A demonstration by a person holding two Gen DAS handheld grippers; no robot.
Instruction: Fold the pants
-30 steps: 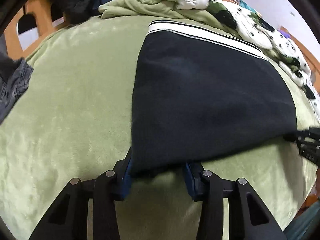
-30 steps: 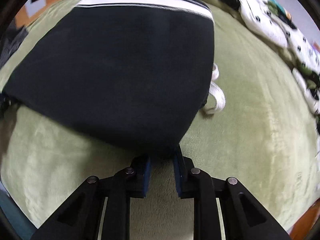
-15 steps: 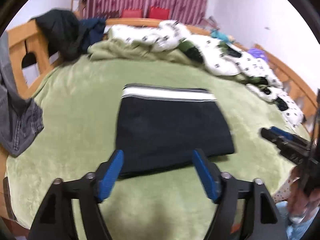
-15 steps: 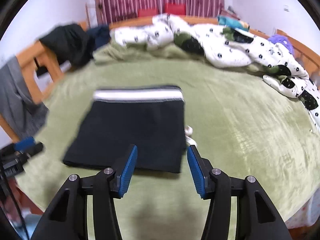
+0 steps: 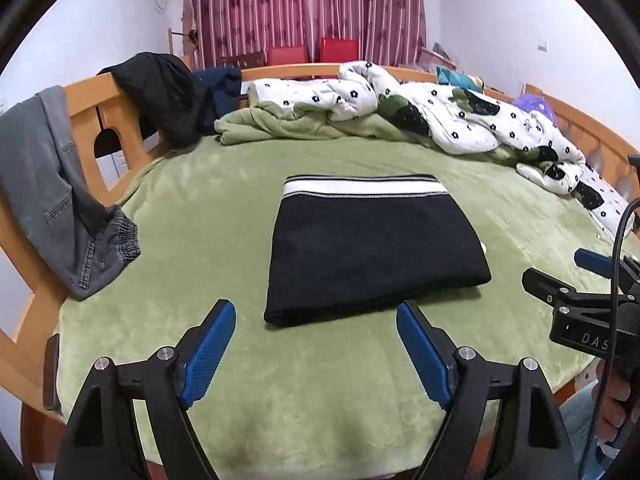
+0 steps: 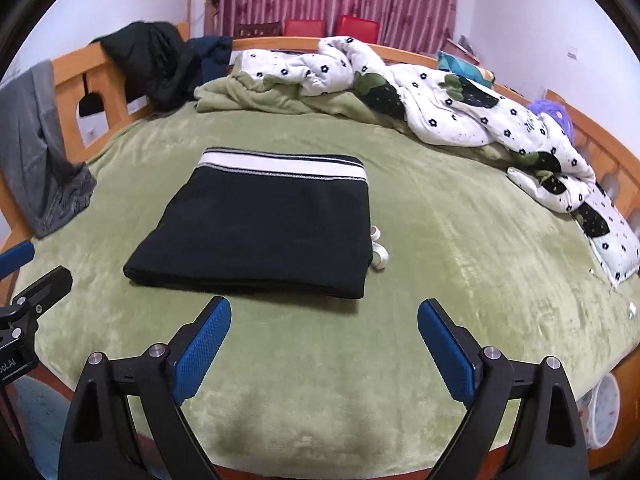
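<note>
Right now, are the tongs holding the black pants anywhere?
No. Both the left tongs and the right tongs are opening with nothing between them. The folded black pants lie free on the green blanket.

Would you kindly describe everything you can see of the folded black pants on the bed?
The folded black pants with a white striped waistband lie flat as a neat, roughly rectangular bundle on the green plush blanket. The fabric looks soft and knit, stacked in several layers with the fold edge nearest the cameras and the waistband on the far side. A white drawstring end pokes out at the right edge. Only the blanket touches them; neither claw does.
</note>
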